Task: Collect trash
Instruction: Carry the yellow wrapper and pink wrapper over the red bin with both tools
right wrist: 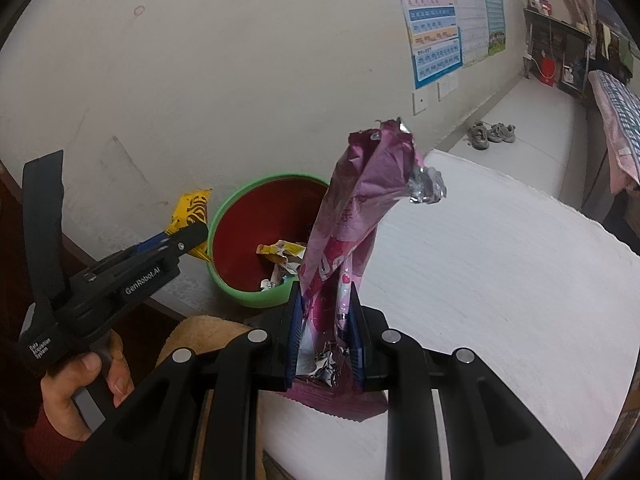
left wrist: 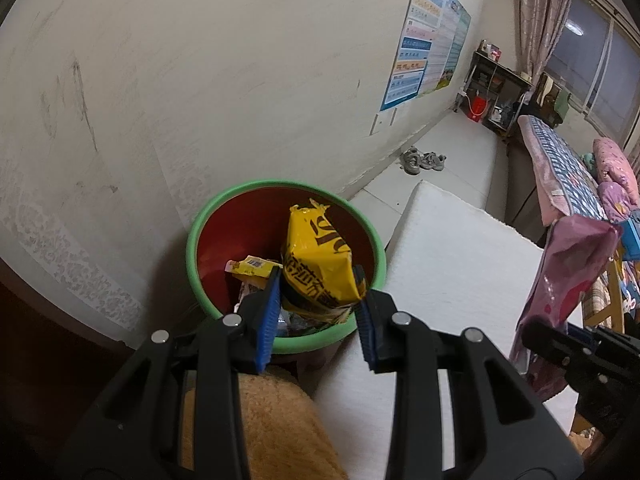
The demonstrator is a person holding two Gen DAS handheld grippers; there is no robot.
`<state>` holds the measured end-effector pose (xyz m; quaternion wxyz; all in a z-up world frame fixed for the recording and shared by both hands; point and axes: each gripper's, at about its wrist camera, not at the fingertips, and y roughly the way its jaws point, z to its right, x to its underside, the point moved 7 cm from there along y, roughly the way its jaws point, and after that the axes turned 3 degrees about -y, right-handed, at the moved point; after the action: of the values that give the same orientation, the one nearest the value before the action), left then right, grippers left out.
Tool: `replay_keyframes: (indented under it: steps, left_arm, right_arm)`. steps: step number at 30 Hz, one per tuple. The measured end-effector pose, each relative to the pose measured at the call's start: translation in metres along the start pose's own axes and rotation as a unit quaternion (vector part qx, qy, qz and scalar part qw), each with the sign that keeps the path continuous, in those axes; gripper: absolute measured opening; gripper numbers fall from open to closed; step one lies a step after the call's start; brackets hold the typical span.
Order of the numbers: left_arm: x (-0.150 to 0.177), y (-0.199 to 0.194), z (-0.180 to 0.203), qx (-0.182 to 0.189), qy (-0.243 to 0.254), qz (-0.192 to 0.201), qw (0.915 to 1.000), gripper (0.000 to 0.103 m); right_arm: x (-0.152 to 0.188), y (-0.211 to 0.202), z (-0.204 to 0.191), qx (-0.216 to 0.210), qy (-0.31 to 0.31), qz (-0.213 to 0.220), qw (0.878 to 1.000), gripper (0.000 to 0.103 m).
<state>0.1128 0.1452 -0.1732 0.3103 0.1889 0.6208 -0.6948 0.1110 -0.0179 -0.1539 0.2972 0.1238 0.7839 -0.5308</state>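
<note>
A person's hand [right wrist: 76,392], at the far left of the right wrist view, is wrapped around the handle of the left gripper [left wrist: 318,280], and a dark red sleeve is seen at the wrist. The left gripper is clenched on a yellow snack bag [left wrist: 320,264], whose lower part is pinched between the blue pads while its top stands up over the bin. In the left wrist view the yellow snack bag is seen directly above the open mouth of the waste bin [left wrist: 200,240], a red bin with a green rim that stands on the floor against the scuffed wall [left wrist: 200,80], just beside the white mattress [left wrist: 460,264]. A smaller yellow wrapper [left wrist: 252,268] and some crumpled scraps are seen lying inside the bin. A tan plush cushion [left wrist: 272,432] is seen below the grippers. To the right, the right gripper [right wrist: 325,304] is closed on a pink foil bag [right wrist: 356,216], which is held upright, its torn silver-lined top raised; it hangs over the edge of the mattress, near the bin's right rim. Further right, posters [right wrist: 440,24] are fixed to the wall, a pair of shoes [right wrist: 490,134] is set on the floor, and a bed [left wrist: 560,160] with patterned bedding is seen by the window.
</note>
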Motion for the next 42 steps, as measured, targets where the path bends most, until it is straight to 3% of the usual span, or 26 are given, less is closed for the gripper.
replay_keyframes:
  steps: [23,42]
  left_arm:
    - [-0.014,0.026,-0.035,-0.024,-0.006,-0.005,0.9997,0.033]
    - [-0.031,0.074,-0.065,-0.039,-0.019,-0.034,0.9985,0.033]
  right_arm:
    - [-0.04,0.052,-0.04,-0.006,-0.058,-0.014,0.998,0.021]
    - [-0.062,0.106,-0.055,-0.001,-0.088,-0.048,0.995,0.021]
